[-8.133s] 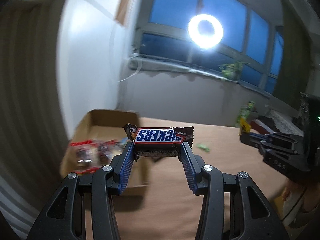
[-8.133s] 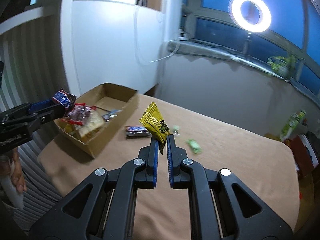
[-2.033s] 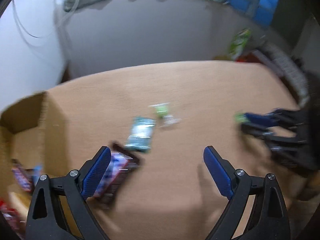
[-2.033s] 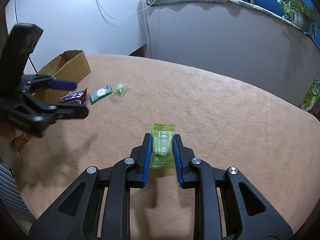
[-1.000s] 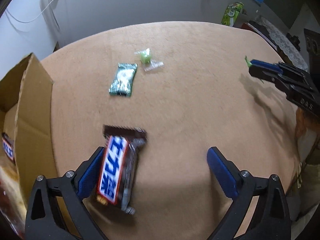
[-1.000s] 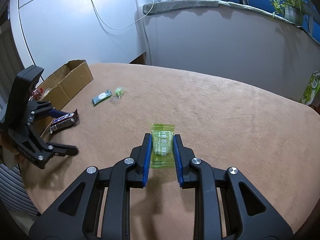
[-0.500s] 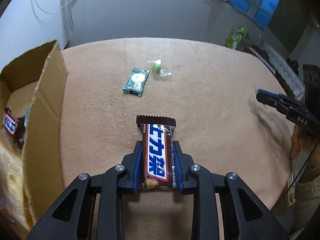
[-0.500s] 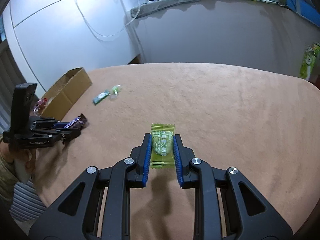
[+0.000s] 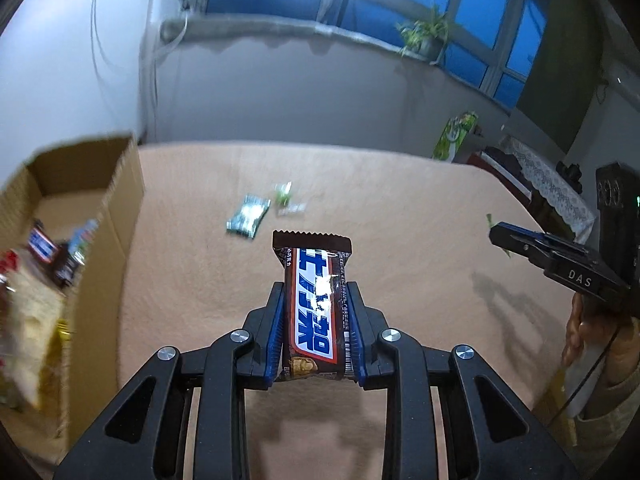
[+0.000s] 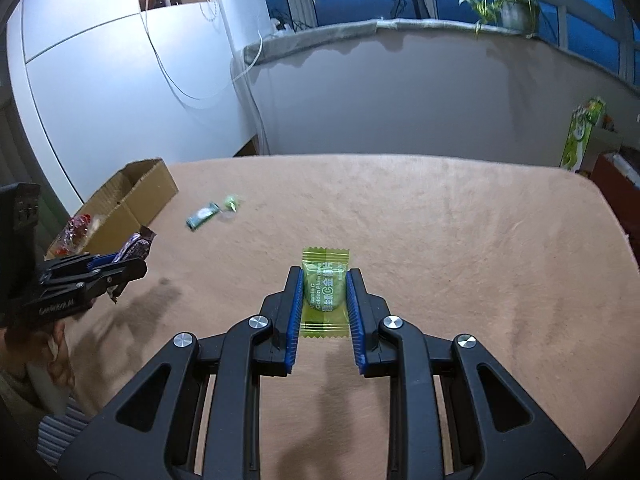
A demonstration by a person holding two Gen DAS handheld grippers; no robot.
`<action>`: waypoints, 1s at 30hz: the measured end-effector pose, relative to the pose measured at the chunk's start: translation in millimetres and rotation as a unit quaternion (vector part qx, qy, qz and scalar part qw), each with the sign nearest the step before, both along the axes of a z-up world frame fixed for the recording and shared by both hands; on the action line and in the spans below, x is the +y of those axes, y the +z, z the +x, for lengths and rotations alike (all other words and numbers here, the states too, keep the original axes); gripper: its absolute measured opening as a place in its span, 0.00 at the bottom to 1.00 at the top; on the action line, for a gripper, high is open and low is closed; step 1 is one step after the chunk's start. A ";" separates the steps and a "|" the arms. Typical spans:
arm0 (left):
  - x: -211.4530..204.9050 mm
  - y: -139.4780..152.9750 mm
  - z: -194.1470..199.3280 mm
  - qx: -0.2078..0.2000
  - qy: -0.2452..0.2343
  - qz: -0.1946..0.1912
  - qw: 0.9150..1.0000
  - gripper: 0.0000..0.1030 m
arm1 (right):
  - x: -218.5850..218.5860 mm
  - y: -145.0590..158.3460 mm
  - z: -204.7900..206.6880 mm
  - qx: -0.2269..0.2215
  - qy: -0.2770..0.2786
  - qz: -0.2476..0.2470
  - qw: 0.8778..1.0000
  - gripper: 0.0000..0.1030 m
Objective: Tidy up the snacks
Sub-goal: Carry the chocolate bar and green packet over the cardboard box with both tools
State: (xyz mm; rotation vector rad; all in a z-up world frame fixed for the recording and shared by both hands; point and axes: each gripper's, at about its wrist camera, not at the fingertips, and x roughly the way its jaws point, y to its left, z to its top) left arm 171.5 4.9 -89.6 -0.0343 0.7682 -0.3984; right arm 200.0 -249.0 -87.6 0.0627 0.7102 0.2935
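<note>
My left gripper (image 9: 315,292) is shut on a brown chocolate bar (image 9: 314,304) with a blue and white label, held lengthwise above the tan table (image 9: 400,208). From the right wrist view the same left gripper (image 10: 120,266) hangs at the far left beside the cardboard box (image 10: 136,196). My right gripper (image 10: 324,276) is shut on a small green candy (image 10: 324,292) in a clear yellow-green wrapper. It shows at the right edge of the left wrist view as the right gripper (image 9: 496,232). A teal packet (image 9: 248,220) and a little green sweet (image 9: 284,196) lie on the table.
The open cardboard box (image 9: 108,184) stands at the table's left edge with several snacks inside (image 9: 44,248). A green carton (image 9: 456,136) stands beyond the far right corner. A hand (image 9: 588,328) holds the right gripper's handle. A windowsill with a plant (image 10: 504,4) runs behind.
The left gripper closed on the chocolate bar and lifted it off the table, tilting upward. The right gripper, still holding the green candy, rose a little.
</note>
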 end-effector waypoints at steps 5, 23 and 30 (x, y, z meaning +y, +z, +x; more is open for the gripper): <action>-0.9 28.1 -22.0 -0.055 0.007 0.015 0.998 0.25 | 19.2 23.8 -13.7 -0.023 0.009 -0.007 1.000 0.21; 146.2 58.7 -45.9 -0.098 0.154 0.012 0.983 0.25 | 227.7 63.7 -6.0 -0.053 0.171 -0.040 0.983 0.21; 179.4 52.3 -32.8 -0.087 0.184 0.020 0.979 0.25 | 308.5 51.1 14.3 -0.046 0.236 -0.041 0.970 0.21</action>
